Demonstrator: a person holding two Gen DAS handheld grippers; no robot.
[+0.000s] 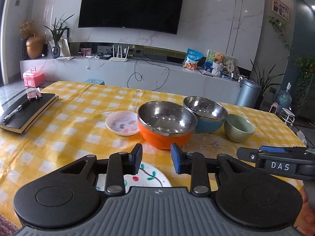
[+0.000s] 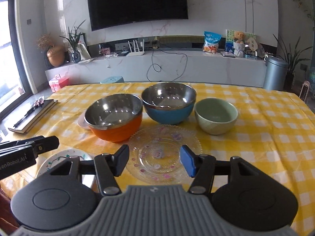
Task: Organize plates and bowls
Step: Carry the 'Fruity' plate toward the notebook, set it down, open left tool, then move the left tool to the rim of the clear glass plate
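Both grippers tilt down over the table (image 2: 265,118), jaws apart and holding nothing: the left gripper (image 1: 156,158) above the painted plate (image 1: 151,175), the right gripper (image 2: 154,160) above the glass plate (image 2: 163,149). Beyond stand the orange bowl (image 2: 118,131), blue bowl (image 2: 169,116) and green bowl (image 2: 215,122).

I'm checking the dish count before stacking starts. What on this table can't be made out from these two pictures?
- Painted white plate: both views, largely covered by the left gripper; its full pattern is hidden.
- Small pink plate: right wrist view, mostly behind the orange bowl.
- Glass plate: near rim hidden by the right gripper.
- Object on the black notebook: too small to identify.
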